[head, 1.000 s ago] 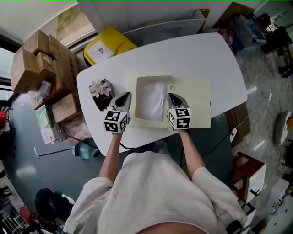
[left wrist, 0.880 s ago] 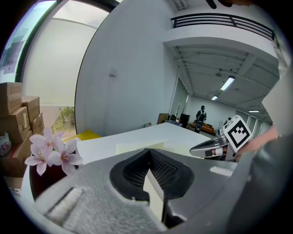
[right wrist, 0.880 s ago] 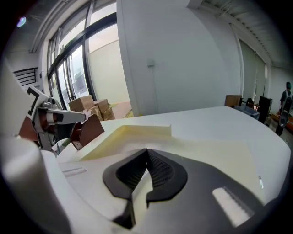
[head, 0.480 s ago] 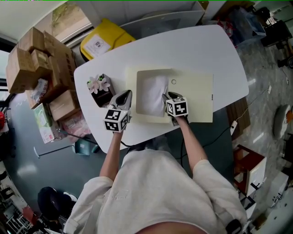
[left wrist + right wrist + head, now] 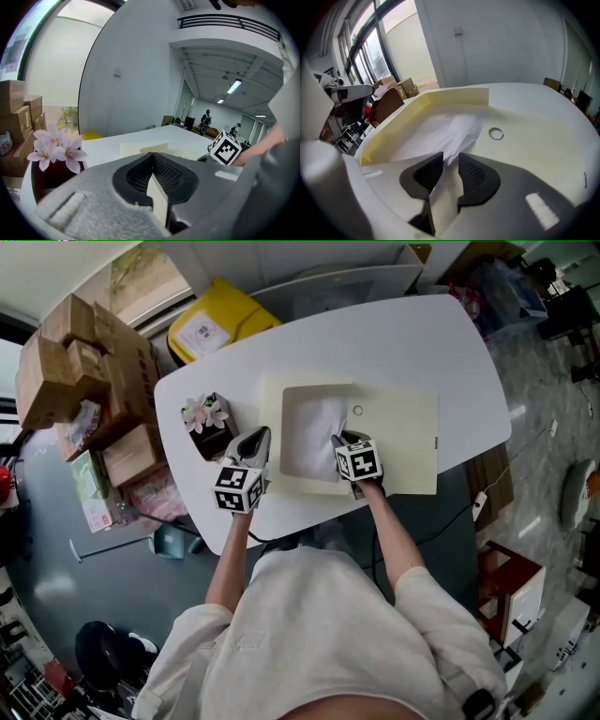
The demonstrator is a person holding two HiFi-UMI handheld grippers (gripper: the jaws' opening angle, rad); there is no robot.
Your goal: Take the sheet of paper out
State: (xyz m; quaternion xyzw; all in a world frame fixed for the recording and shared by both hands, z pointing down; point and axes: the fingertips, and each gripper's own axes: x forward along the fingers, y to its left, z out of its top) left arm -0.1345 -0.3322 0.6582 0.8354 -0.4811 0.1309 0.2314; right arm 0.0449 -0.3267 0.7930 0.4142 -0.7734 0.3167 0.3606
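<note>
A cream envelope (image 5: 403,442) lies flat on the white table (image 5: 412,343) with its left end open like a pocket. A crumpled white sheet of paper (image 5: 314,432) sits in that pocket. My left gripper (image 5: 255,437) is at the envelope's left edge. In the left gripper view it (image 5: 152,161) is shut on a thin cream edge of the envelope. My right gripper (image 5: 339,441) points steeply down at the sheet's near right corner. In the right gripper view its jaws (image 5: 450,161) have just been closing, and the paper (image 5: 440,133) corner lies between the pads with a gap still showing.
A dark pot of pink flowers (image 5: 206,420) stands left of my left gripper. A metal ring (image 5: 496,134) sits on the envelope (image 5: 534,150) beside the sheet. Cardboard boxes (image 5: 84,362) and a yellow bin (image 5: 220,329) stand on the floor beyond the table's left end.
My right gripper has dropped and tipped down onto the sheet's near corner, and its jaws now stand apart. The left gripper has kept still on the envelope's edge.
</note>
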